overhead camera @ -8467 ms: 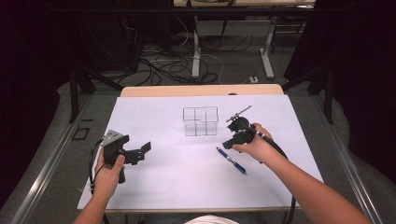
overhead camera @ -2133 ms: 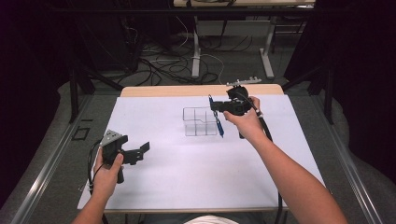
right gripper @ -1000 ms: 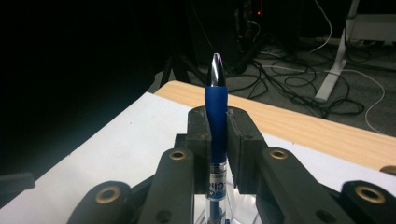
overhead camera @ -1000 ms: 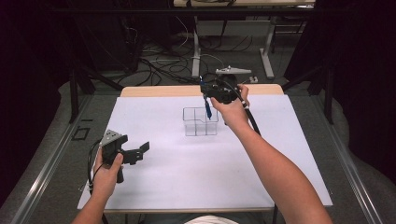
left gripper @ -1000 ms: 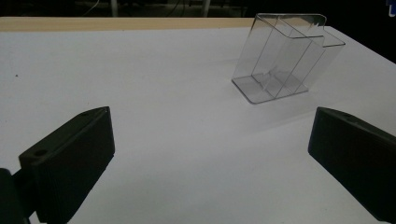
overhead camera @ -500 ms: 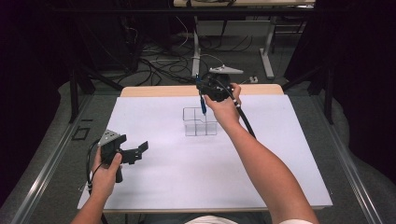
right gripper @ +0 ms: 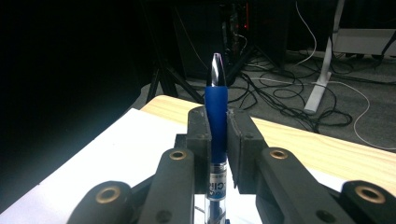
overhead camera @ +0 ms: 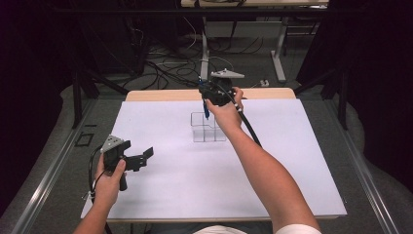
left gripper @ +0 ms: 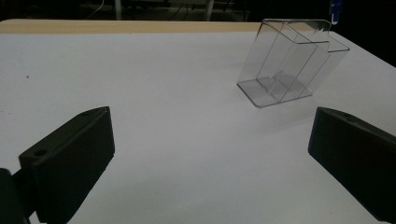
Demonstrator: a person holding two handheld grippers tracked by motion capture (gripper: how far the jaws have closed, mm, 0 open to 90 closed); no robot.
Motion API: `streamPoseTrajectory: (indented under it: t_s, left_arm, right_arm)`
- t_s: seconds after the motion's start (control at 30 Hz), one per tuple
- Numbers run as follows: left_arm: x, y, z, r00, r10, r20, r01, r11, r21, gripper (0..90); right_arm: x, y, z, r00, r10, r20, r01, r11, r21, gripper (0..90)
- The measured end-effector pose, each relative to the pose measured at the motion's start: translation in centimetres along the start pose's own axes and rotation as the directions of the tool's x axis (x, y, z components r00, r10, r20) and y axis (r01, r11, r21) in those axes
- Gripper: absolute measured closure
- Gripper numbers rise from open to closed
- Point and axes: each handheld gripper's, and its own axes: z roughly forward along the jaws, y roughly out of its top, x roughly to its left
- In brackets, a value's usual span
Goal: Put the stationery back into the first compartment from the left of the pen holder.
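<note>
Blue pen (right gripper: 215, 135) with clear barrel, dark blue grip sleeve, silver pointed tip. Clamped between right gripper (overhead camera: 207, 95) pads, held roughly upright above far edge of clear plastic organizer (overhead camera: 208, 127). Organizer: open-topped transparent box, inner dividers forming compartments, standing on white surface (overhead camera: 195, 185) toward far middle.

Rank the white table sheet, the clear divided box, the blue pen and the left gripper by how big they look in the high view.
1. White table sheet, by far the largest.
2. Clear divided box and left gripper look about alike; the gripper sits nearer the camera, so I won't rank them.
3. Blue pen, smallest, partly hidden in the right gripper.
</note>
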Motion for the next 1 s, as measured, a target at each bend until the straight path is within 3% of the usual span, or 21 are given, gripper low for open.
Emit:
streamPoseTrajectory:
  t_s: [0.3,0.47,1.0]
  left_arm:
    - [0.0,0.0,0.0,1.0000,-0.001,0.003,0.001,1.0000,0.002,0.7]
    - [0.0,0.0,0.0,1.0000,-0.001,0.005,0.001,1.0000,0.001,0.7]
    - [-0.1,-0.1,0.1,1.0000,-0.004,0.008,0.004,1.0000,0.004,0.7]
  right_arm:
    - [0.9,-0.3,1.3,0.9993,-0.037,0.000,0.037,0.999,-0.004,80.0]
    - [1.3,-0.6,1.8,0.9994,-0.034,0.003,0.034,0.999,0.000,80.1]
    - [2.2,-1.7,3.0,0.9969,-0.077,-0.014,0.078,0.996,0.049,80.0]
